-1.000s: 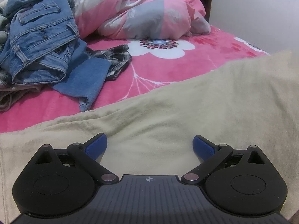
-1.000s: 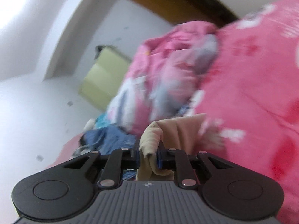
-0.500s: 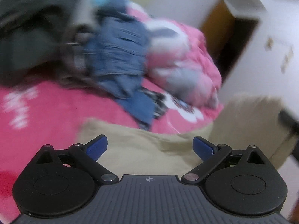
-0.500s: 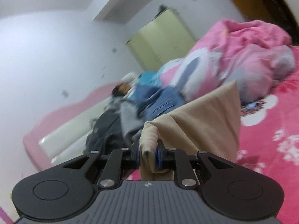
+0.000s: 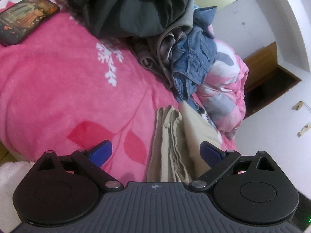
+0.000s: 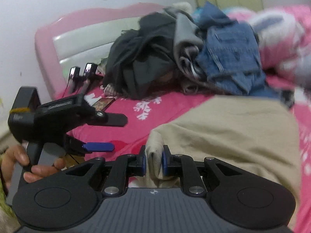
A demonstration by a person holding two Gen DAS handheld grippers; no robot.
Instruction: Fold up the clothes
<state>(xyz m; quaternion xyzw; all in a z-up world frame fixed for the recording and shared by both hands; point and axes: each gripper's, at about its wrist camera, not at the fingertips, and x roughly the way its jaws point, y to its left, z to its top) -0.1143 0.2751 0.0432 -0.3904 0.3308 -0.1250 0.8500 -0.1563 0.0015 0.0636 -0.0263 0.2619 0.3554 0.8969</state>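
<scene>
The right gripper (image 6: 153, 160) pinches a bunched edge of the beige garment (image 6: 233, 132), which lies on the pink bedspread (image 5: 58, 89). The left gripper (image 5: 155, 153) hangs spread wide, empty, beside it; a heap of unfolded clothes (image 6: 175, 54) lies beyond.

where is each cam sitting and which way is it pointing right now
Left wrist: rides on the open left gripper, looking down along its fingers at the pink bedspread, the beige garment and the clothes pile; no hand shows.
Right wrist: rides on the right gripper, shut on a bunch of the beige garment, facing the pink headboard; the left gripper and the hand holding it show.
Shared: beige garment, clothes pile, bedspread, left gripper.
</scene>
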